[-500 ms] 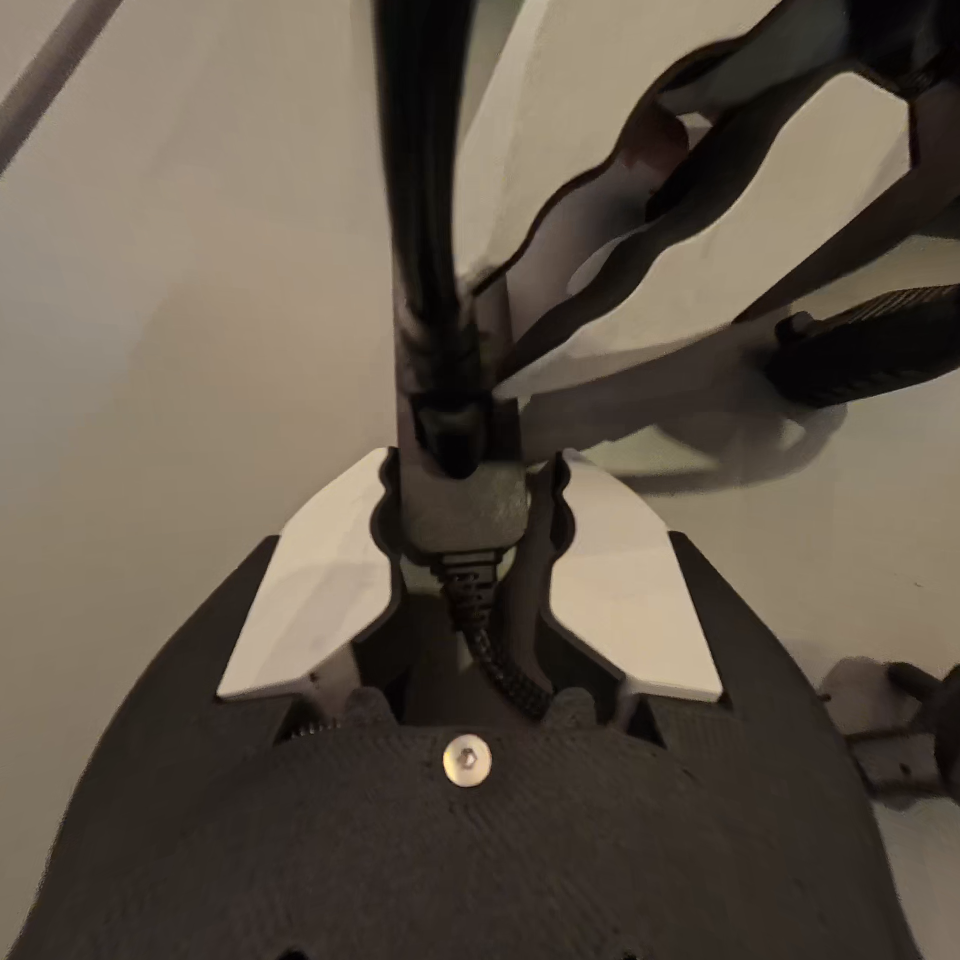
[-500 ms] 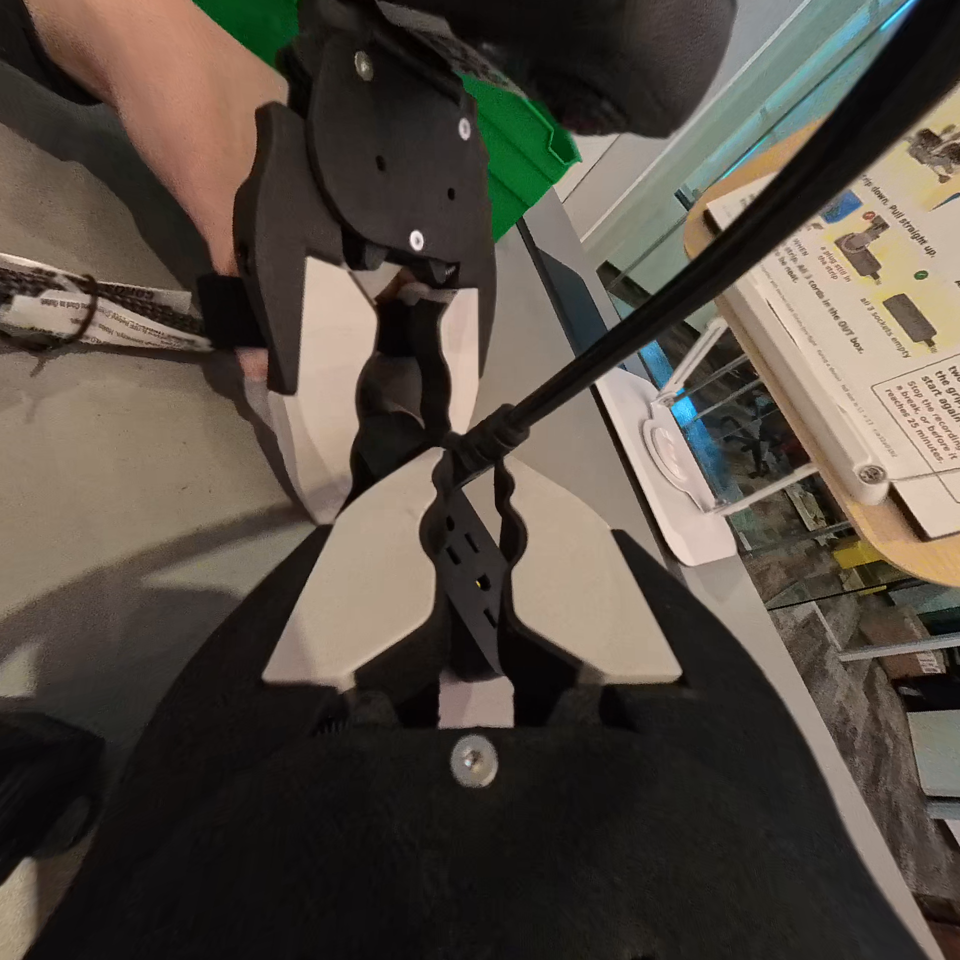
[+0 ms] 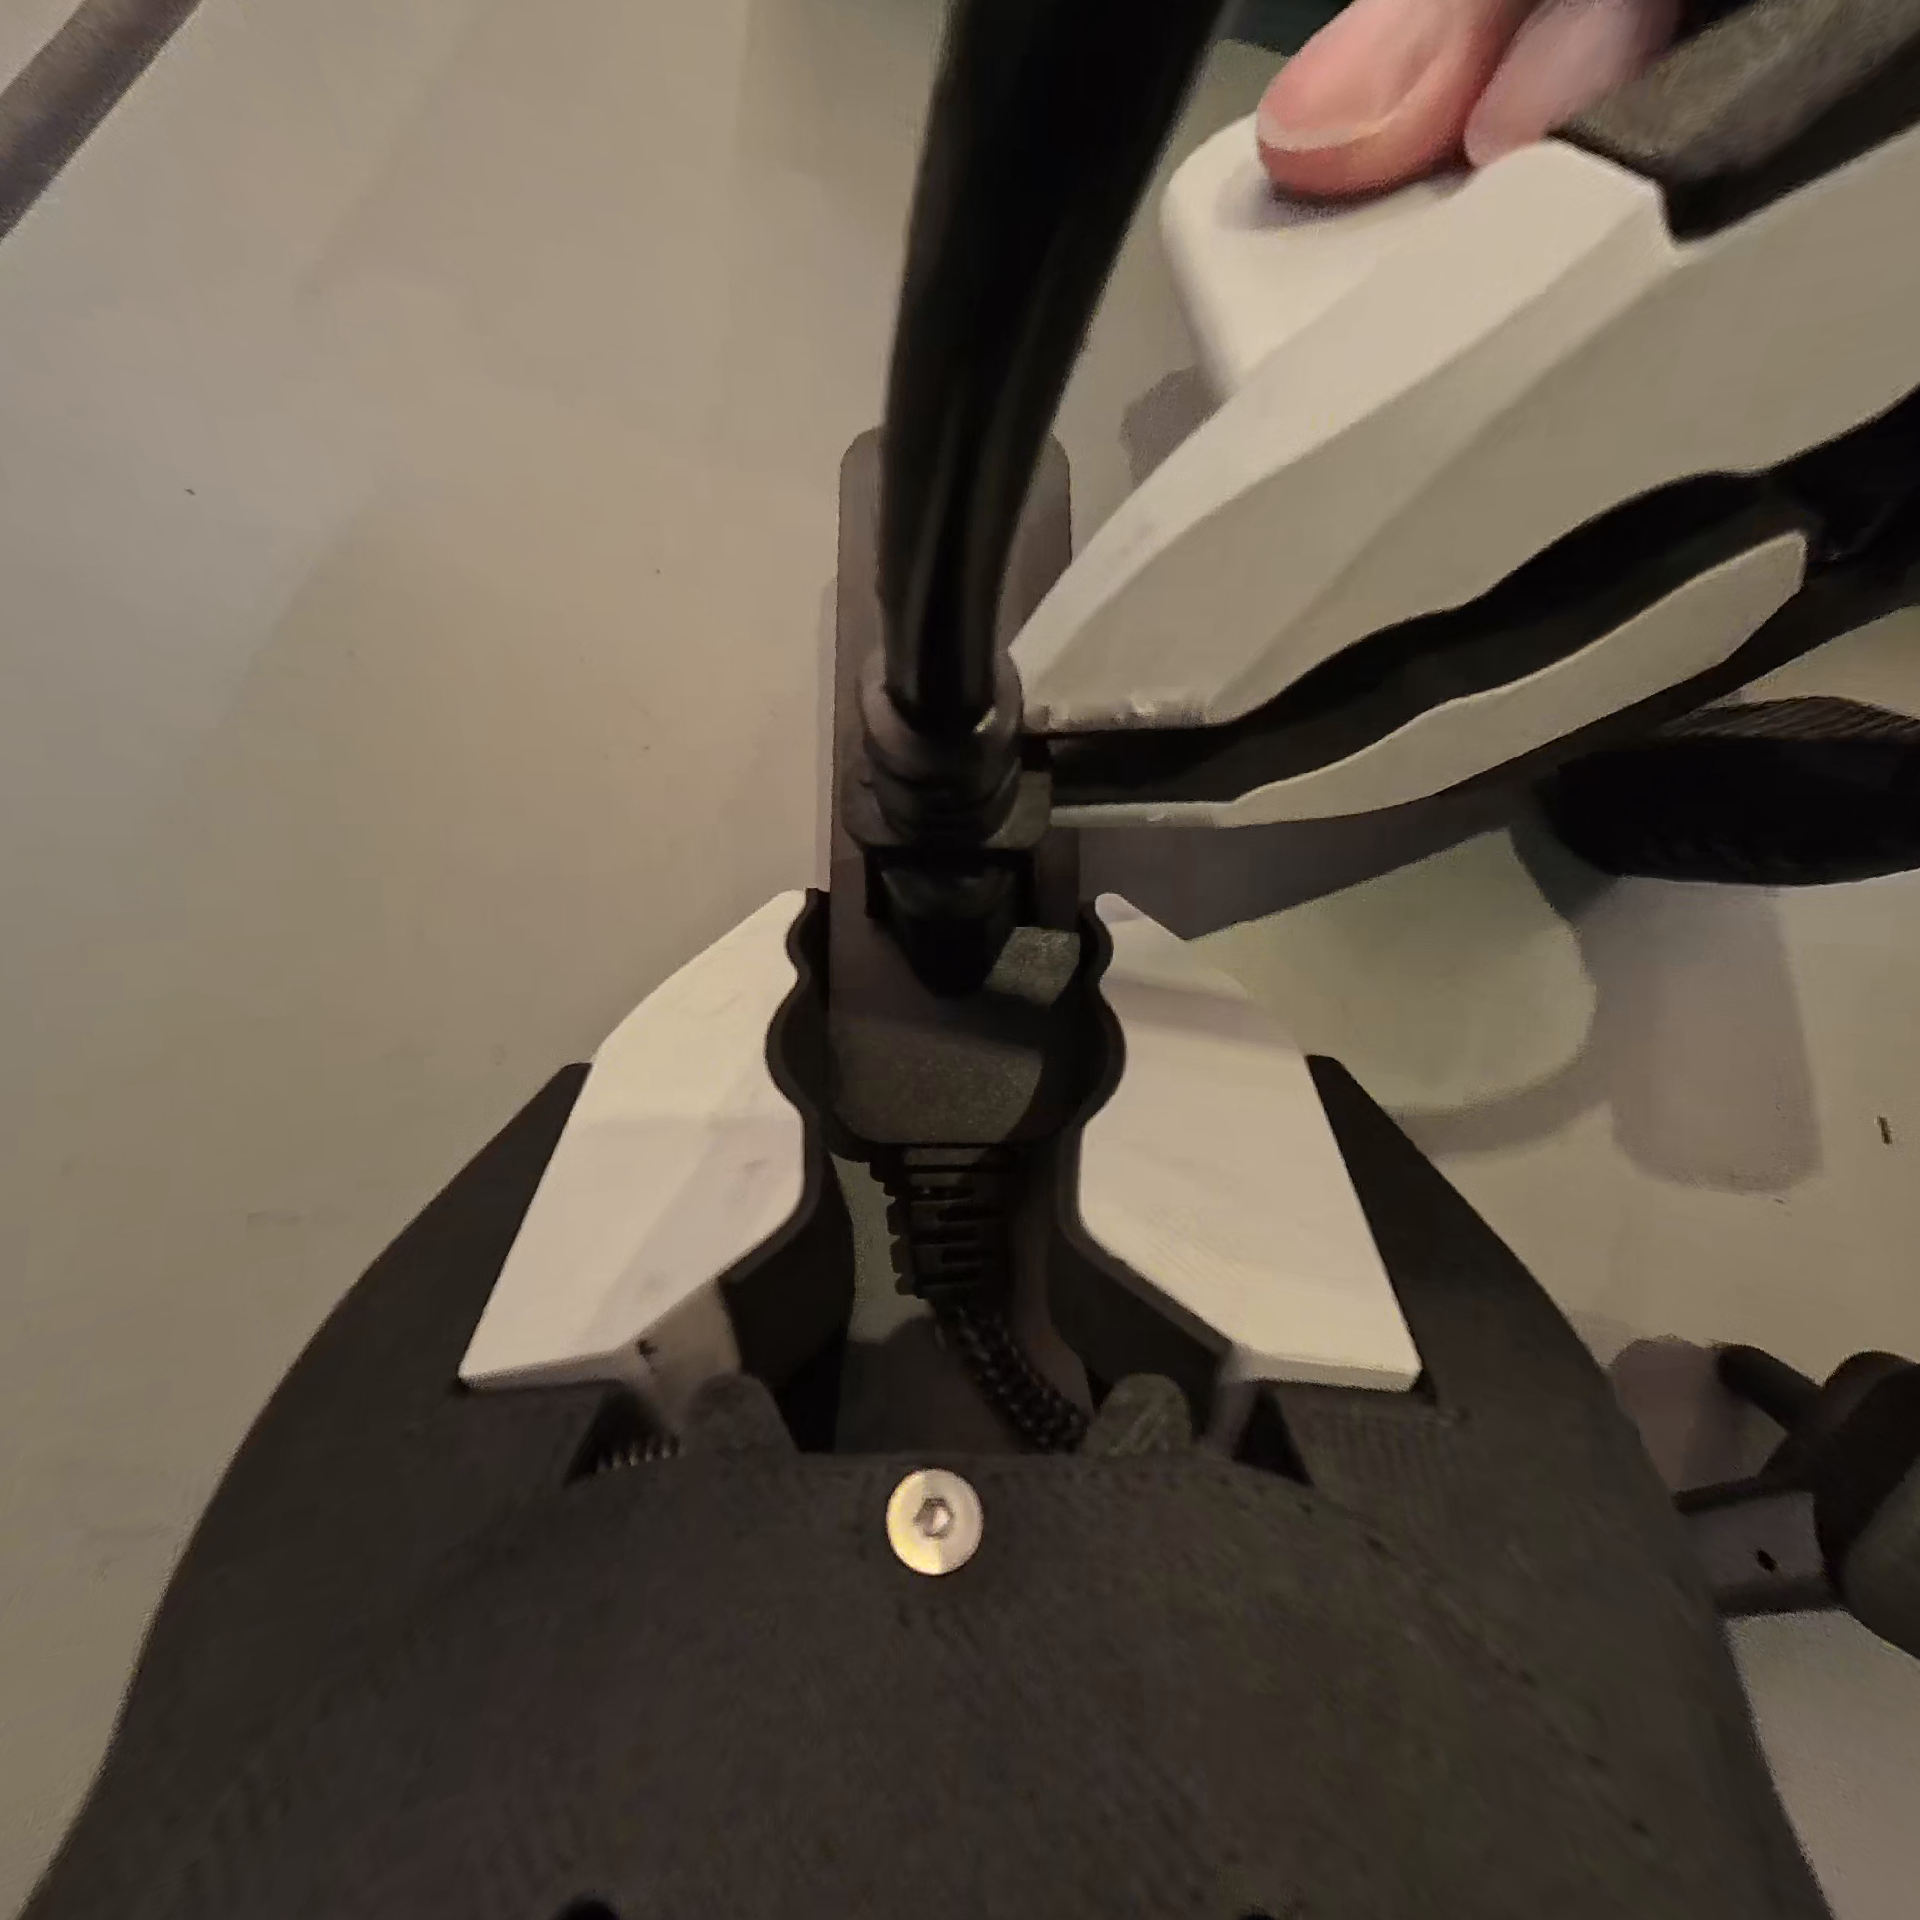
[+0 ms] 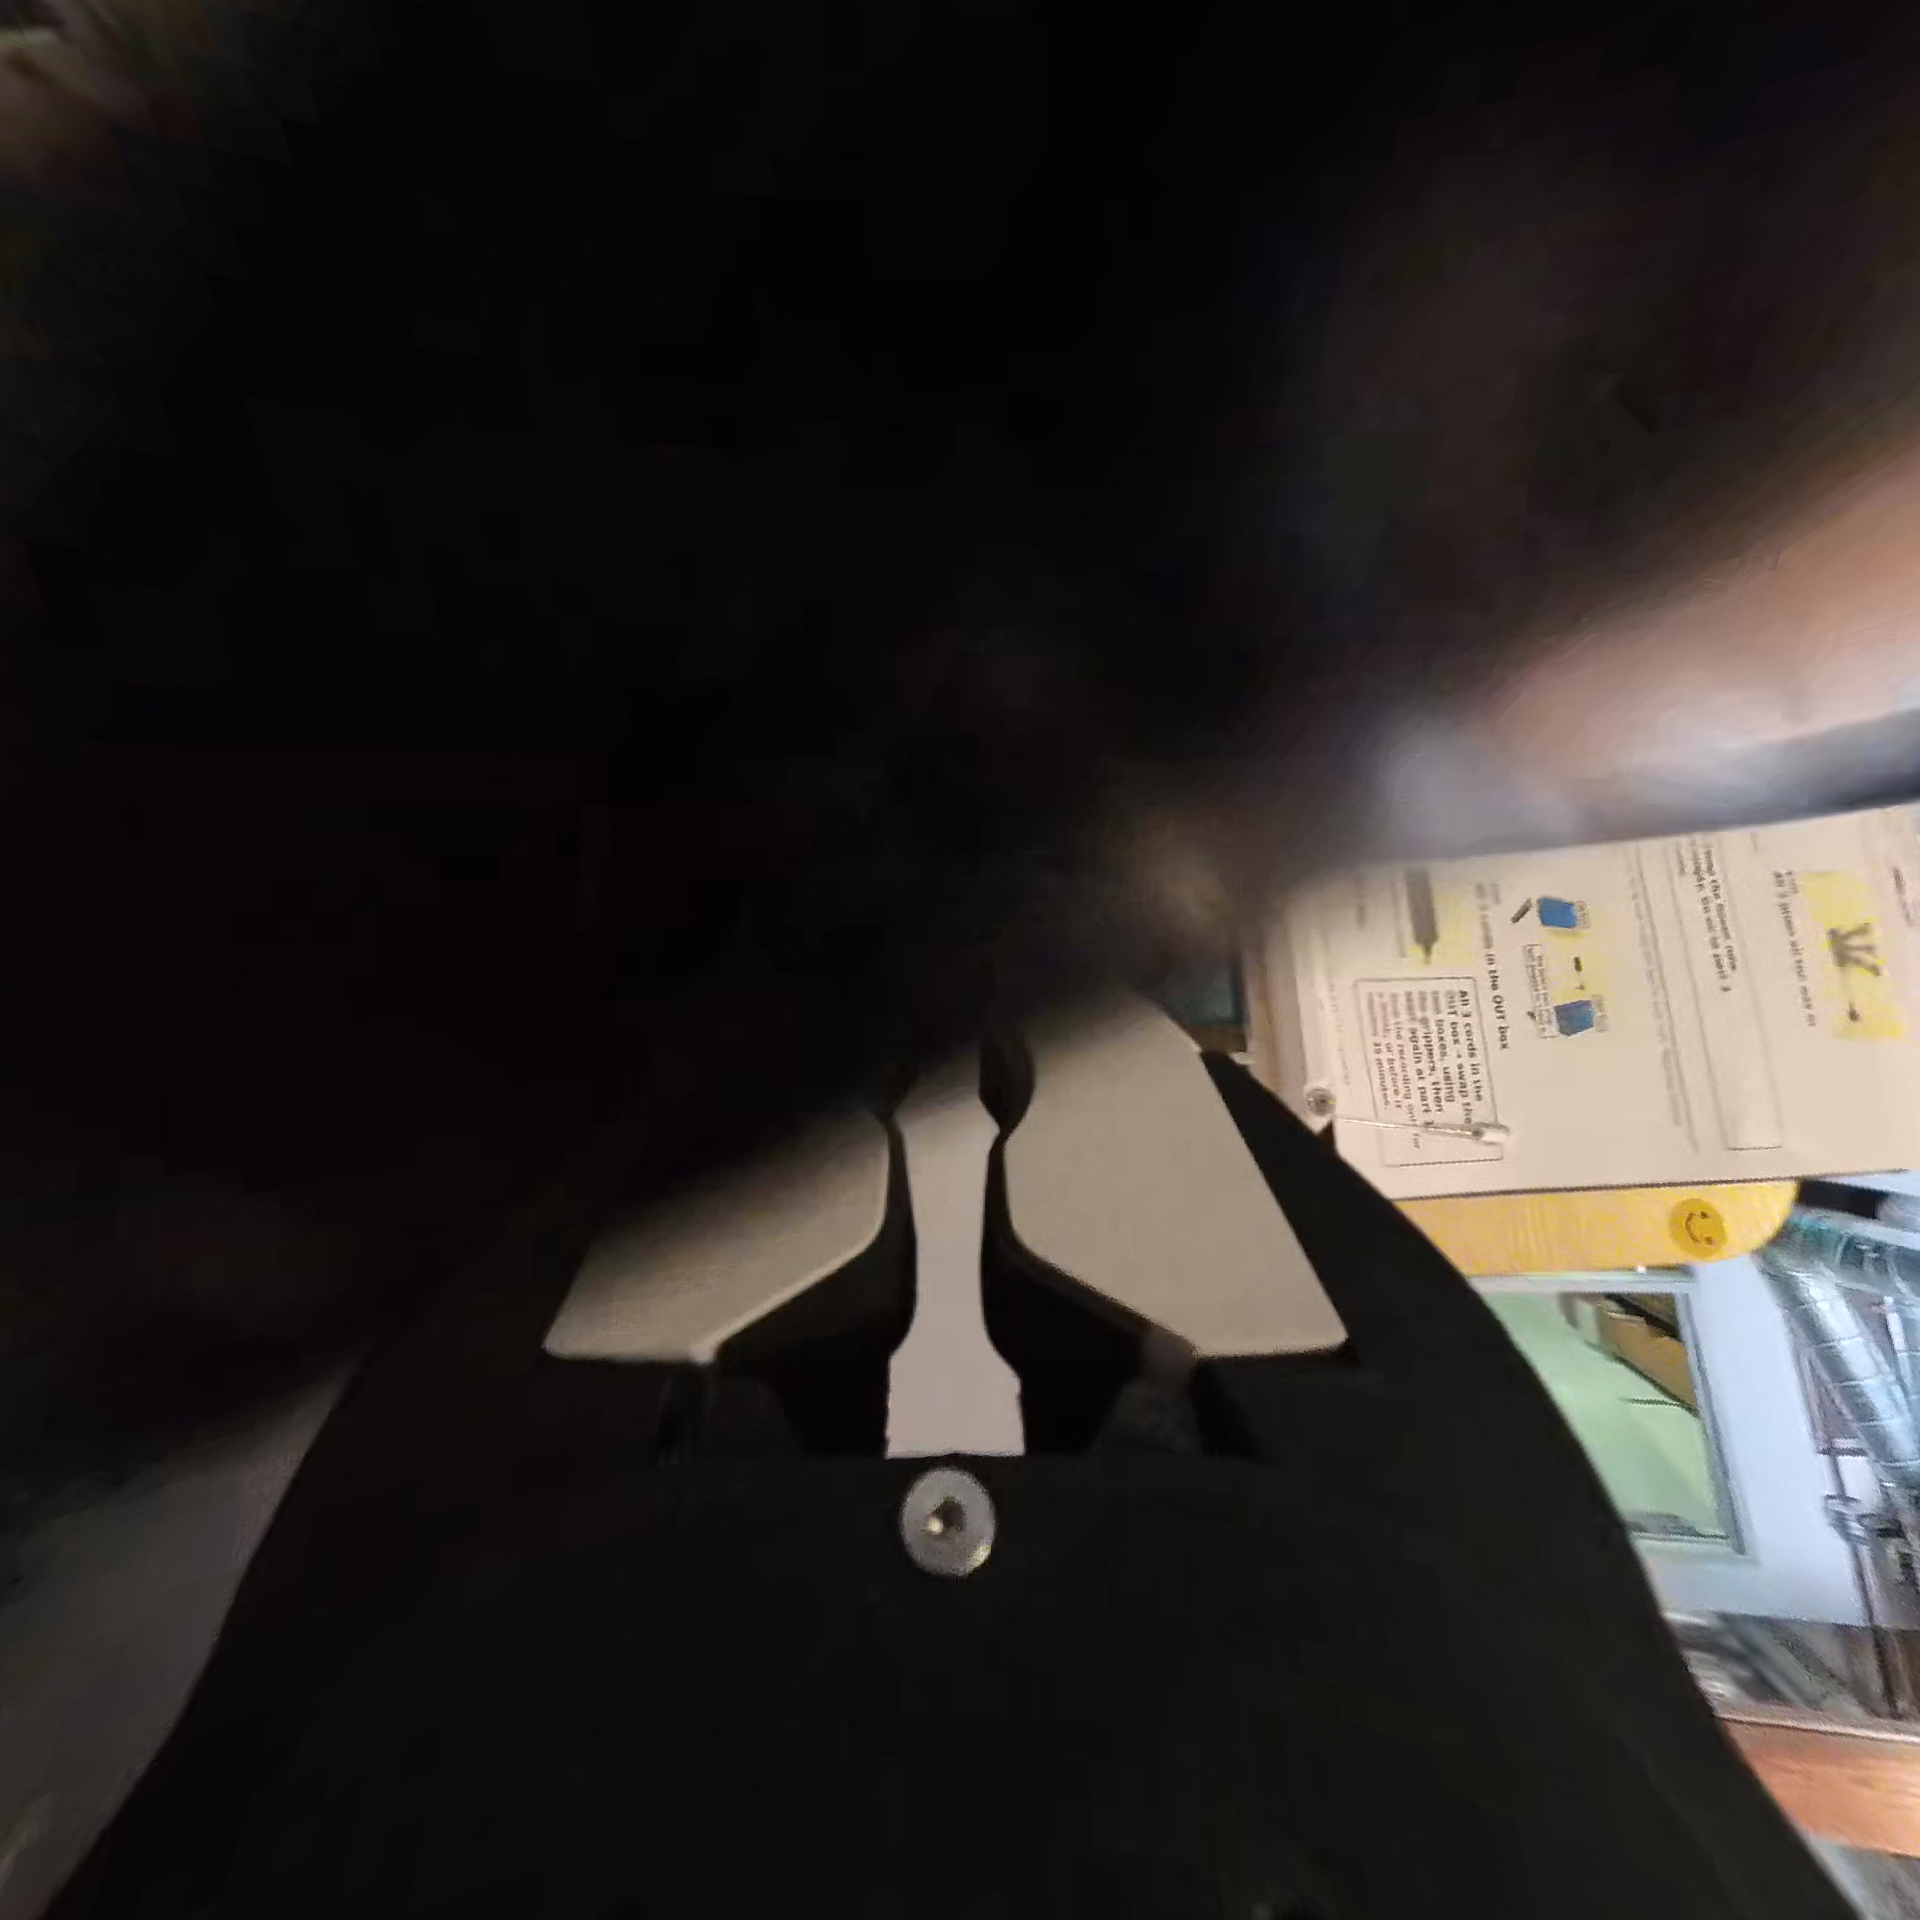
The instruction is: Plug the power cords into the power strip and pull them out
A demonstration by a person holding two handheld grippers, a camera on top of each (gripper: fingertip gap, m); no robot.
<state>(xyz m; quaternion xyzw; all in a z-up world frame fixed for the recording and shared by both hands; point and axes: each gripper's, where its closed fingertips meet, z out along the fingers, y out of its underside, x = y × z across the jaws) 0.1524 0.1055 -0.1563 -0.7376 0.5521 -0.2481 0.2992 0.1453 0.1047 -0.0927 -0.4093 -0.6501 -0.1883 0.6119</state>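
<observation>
My left gripper is shut on a dark grey plug; its braided cord runs back between the fingers. The plug's front is against the black power strip, and its prongs are hidden. The strip's thick black cable rises up and away. My right gripper comes in from the right, nearly shut, with its tips pinching the strip beside the cable. A person's fingers rest on it. The right wrist view is mostly dark and blurred, showing only a narrow gap at that gripper.
The grey table lies under everything. Another black plug lies at the lower right, and a black ribbed object sits behind the right gripper. An instruction sheet on a wooden board stands at the right.
The power strip has slid out from deep between my right gripper's fingers to their tips. The right wrist view has swung round and gone dark. My left gripper has kept its hold on the plug.
</observation>
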